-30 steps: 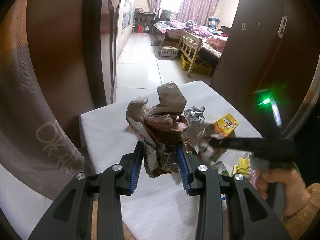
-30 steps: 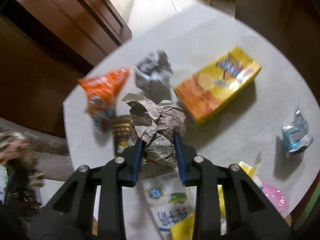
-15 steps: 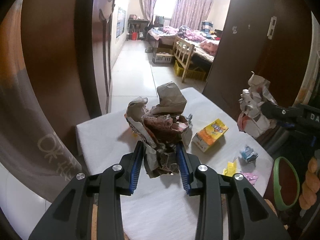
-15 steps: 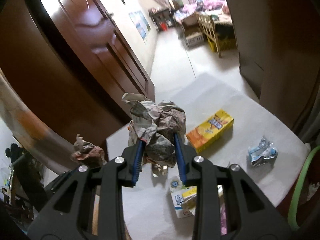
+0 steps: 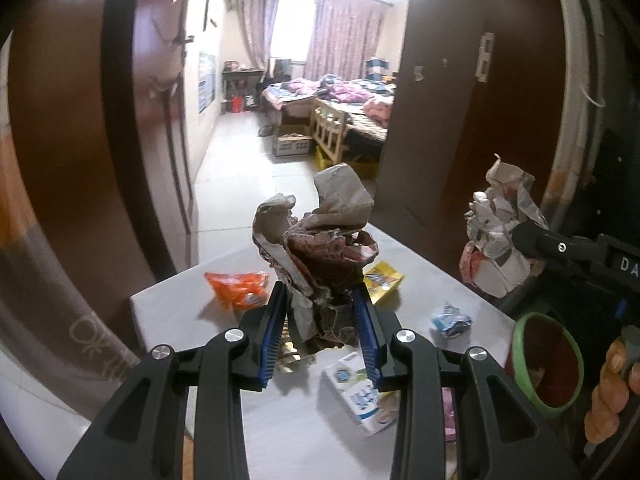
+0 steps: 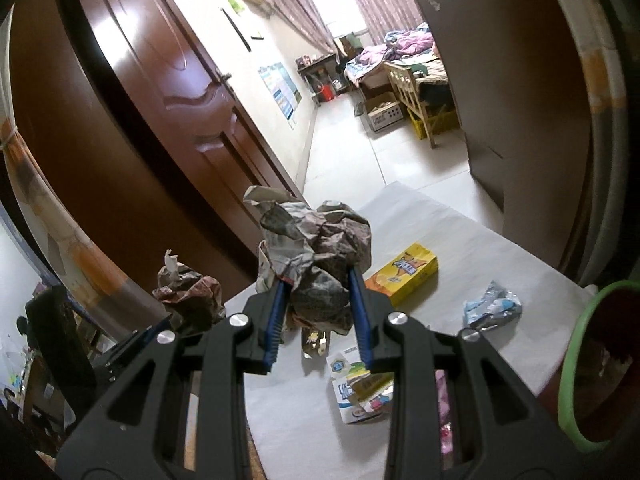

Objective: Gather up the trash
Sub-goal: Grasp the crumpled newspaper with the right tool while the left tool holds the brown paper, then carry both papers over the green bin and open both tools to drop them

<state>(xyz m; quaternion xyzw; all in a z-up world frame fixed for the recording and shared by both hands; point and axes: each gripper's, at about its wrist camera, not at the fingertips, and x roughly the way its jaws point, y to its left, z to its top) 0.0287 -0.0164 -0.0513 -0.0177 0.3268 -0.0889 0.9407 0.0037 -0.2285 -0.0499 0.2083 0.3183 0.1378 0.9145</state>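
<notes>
Holding: I have a paper wad in each claw, both lifted clear of the table [image 5: 304, 432].
Risk, left wad: the left wad [image 5: 324, 256] is loose and tall, with flaps standing well above the pads; I judge a flap could snag or the wad could slip out if I swing fast.
Risk, right wad: the right wad [image 6: 316, 264] bulges past the pads on both sides, so a jolt could shake it free short of the bin.
Risk, bin: the green-rimmed bin [image 6: 576, 364] sits at the table's right edge, partly cut off by the frame; I could miss the rim or knock it.
Left claw [image 5: 320, 332]: narrow, blue pads pressing the left wad from both sides.
Right claw [image 6: 318, 316]: narrow, pads clamped on the right wad.
Still on table: orange bag [image 5: 240, 290], yellow box [image 6: 408, 276], blue wrapper [image 6: 492, 308], milk carton [image 5: 360, 396].
Next: I reckon both wads go to the bin, one at a time.
</notes>
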